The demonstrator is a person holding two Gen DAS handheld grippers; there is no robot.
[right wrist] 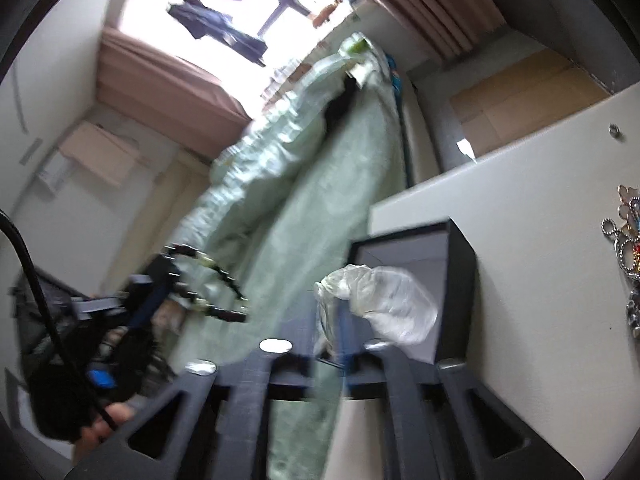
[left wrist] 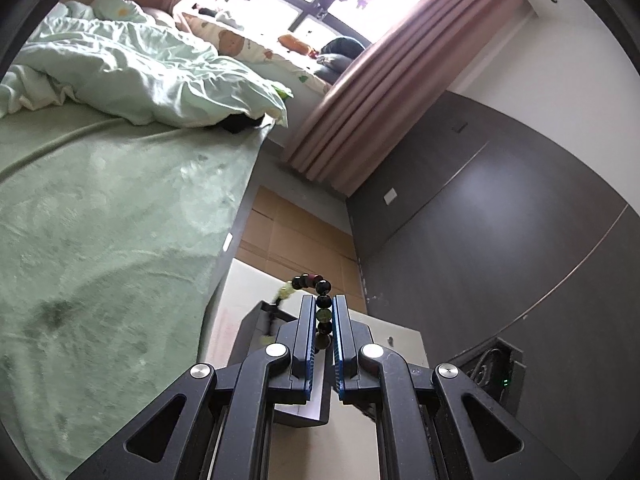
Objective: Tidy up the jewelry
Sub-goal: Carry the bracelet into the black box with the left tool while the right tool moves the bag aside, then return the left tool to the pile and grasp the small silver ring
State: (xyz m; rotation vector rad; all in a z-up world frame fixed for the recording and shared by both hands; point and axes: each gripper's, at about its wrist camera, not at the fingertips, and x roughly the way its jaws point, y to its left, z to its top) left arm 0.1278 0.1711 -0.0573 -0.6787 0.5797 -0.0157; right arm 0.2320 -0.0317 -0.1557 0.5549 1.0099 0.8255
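Two grippers: your left gripper (left wrist: 323, 312), tilted upward, pinches a dark-and-green beaded bracelet (left wrist: 322, 307); your right gripper (right wrist: 340, 320) clamps a crumpled clear plastic bag (right wrist: 380, 304) above the white counter (right wrist: 540, 184).

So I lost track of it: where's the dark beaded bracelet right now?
The dark beaded bracelet is pinched in the left gripper, held above the white table beside the green bed.

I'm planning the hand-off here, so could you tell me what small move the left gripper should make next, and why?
Probably lower the left gripper toward the open dark box: it is shut on the bead bracelet, which hangs in the air, not yet stored.
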